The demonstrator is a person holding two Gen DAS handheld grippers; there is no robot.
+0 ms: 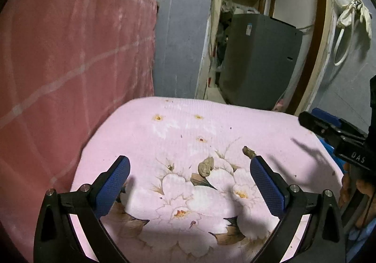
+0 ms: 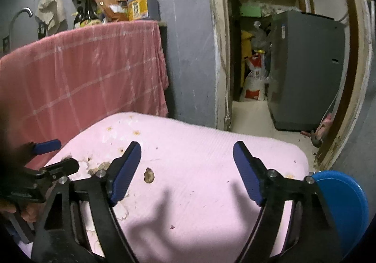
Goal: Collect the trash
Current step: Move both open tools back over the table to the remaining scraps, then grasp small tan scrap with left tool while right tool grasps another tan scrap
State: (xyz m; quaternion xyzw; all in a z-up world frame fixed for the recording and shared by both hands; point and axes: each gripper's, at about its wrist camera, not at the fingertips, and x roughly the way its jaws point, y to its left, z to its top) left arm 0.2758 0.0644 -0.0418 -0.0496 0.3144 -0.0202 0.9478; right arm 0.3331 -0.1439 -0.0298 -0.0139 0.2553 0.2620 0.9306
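pink cushion (image 1: 270,131) carries brown scraps (image 1: 206,166) near its centre. left gripper (image 1: 190,176) and right gripper (image 2: 186,169) hover released, empty. step: approach. next: lower, straddle one scrap, clamp.

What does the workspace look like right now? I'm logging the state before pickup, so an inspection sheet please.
Surface: pink floral cushion, stained, speckled with crumbs.
Job's things: two brown scraps, one between the left fingers, another by the right-hand fingertip; in the right wrist view one brown scrap lies between the fingers.
Clutter: bottles and a jug on the ledge above the pink cloth.
Grippers: left gripper open, empty; right gripper open, nothing gripped.
Cables: white cord hanging on the wall.
Surroundings: grey appliance in the doorway; blue lid at right.
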